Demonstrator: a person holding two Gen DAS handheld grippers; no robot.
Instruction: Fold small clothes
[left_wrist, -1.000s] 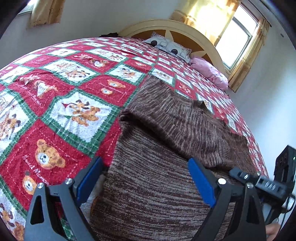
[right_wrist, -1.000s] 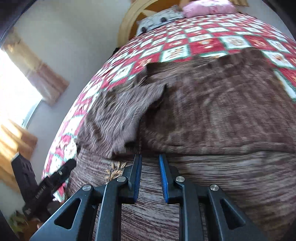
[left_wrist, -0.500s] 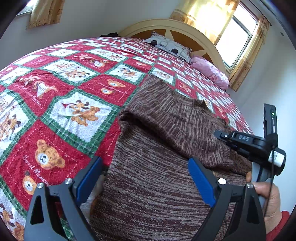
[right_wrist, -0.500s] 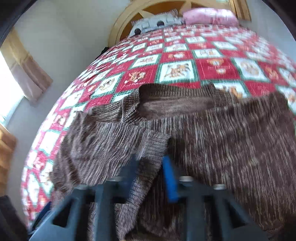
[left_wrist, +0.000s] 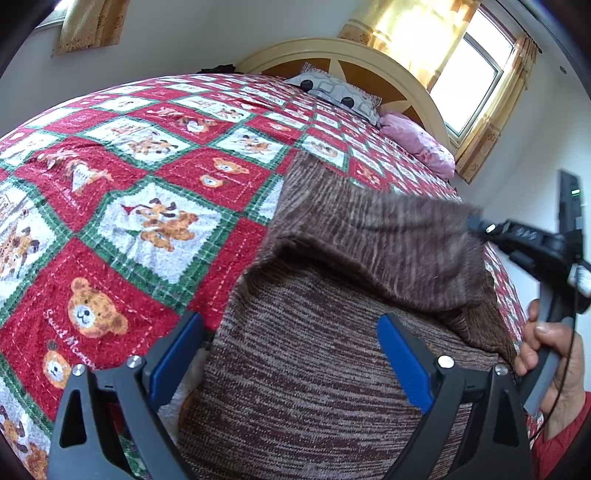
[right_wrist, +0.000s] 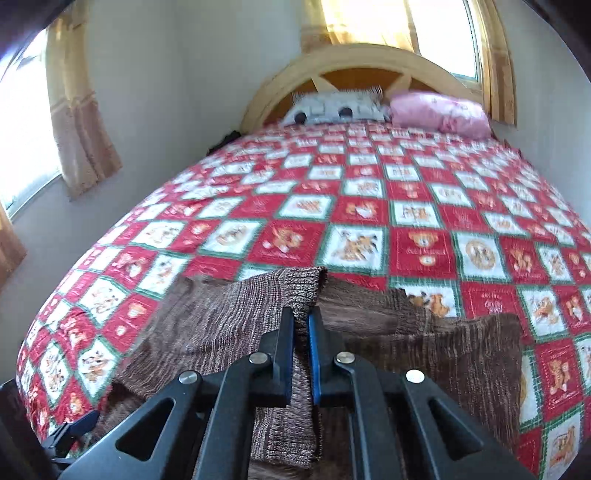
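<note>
**Right tongs clamped on a sweater sleeve, left tongs spread above the hem**

My right gripper (right_wrist: 301, 328) is pinched tight on the ribbed cuff of the brown knit sweater (left_wrist: 317, 354), which lies spread on the teddy-bear quilt (left_wrist: 122, 206) near the foot of the bed. The sleeve (left_wrist: 384, 240) is lifted off the sweater's body and hangs from the closed pads. In the left wrist view I see the bare hand (left_wrist: 550, 354) wrapped round the right tool's handle, red cuff (left_wrist: 561, 446) below, tool tilted downward. My left gripper (left_wrist: 291, 354) hangs over the sweater's lower body, jaws wide apart, nothing between them.
</note>
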